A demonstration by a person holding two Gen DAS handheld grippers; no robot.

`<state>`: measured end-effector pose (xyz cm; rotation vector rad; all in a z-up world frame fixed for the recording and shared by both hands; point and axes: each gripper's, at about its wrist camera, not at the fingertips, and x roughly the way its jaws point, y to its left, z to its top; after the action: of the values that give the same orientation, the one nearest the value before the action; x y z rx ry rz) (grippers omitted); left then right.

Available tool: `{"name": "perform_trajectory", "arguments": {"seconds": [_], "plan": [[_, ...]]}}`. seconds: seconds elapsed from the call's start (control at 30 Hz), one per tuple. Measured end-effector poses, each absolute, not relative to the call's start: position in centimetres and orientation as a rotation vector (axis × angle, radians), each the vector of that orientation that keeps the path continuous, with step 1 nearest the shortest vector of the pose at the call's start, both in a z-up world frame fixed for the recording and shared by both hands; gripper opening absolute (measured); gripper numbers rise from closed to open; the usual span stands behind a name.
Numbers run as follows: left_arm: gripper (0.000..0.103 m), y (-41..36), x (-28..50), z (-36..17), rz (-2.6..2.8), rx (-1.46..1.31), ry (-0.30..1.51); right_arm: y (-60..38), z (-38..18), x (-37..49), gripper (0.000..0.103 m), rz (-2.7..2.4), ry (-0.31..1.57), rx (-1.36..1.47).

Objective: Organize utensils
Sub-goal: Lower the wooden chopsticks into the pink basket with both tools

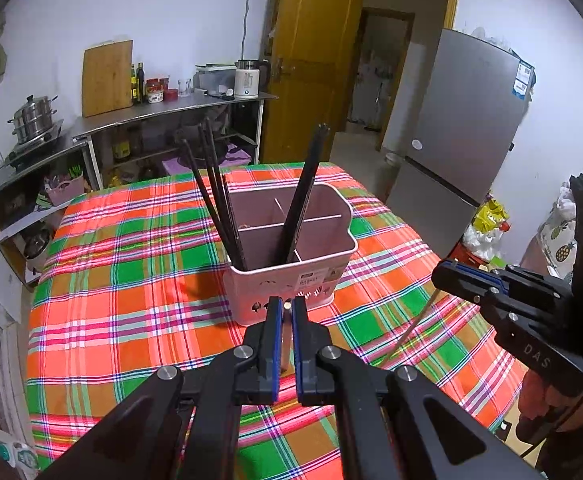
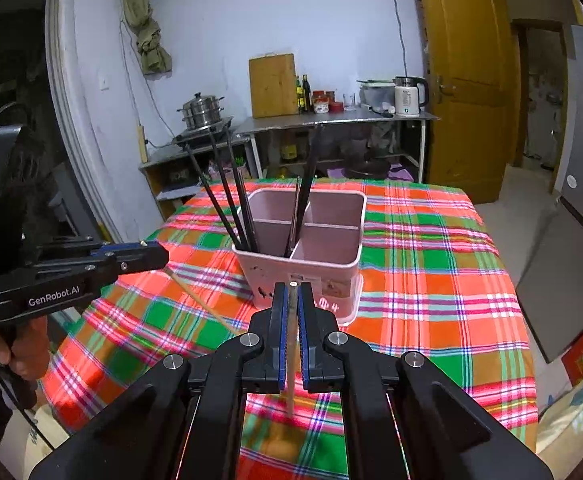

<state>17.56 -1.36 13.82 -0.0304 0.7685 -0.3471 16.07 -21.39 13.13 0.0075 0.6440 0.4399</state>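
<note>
A pink divided utensil holder (image 1: 291, 272) (image 2: 323, 264) stands on the plaid tablecloth. Several black chopsticks (image 1: 215, 196) (image 2: 227, 196) lean in its left compartment and another black pair (image 1: 303, 196) (image 2: 303, 204) in the middle one. My left gripper (image 1: 287, 308) is shut on a light wooden chopstick (image 1: 287, 336), just in front of the holder; it also shows in the right wrist view (image 2: 151, 256) with the stick (image 2: 195, 296) hanging down. My right gripper (image 2: 292, 292) is shut on another light chopstick (image 2: 291, 364); it also shows in the left wrist view (image 1: 447, 272) with its stick (image 1: 415, 324).
The table with the plaid cloth (image 1: 131, 280) (image 2: 431, 280) fills the foreground. Behind stand a steel counter (image 1: 171, 112) with a steamer pot (image 1: 35, 116), a cutting board (image 2: 271, 84) and a kettle (image 2: 409, 96). A wooden door (image 1: 311, 60) and a grey fridge (image 1: 463, 120) are to the right.
</note>
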Motion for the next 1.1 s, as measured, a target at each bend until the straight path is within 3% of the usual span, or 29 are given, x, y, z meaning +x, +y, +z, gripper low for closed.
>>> {"name": "perform_trajectory", "arguments": {"seconds": [0.8, 1.1], "plan": [[0.004, 1.8, 21.6, 24.2, -0.347, -0.163, 0.616, -20.6, 20.7, 19.7, 0.005, 0.42, 0.428, 0.107], [0.004, 1.7, 24.5, 24.0, -0.334, -0.165, 0.619, -20.0, 21.4, 22.1, 0.005, 0.411, 0.393, 0.128]]}}
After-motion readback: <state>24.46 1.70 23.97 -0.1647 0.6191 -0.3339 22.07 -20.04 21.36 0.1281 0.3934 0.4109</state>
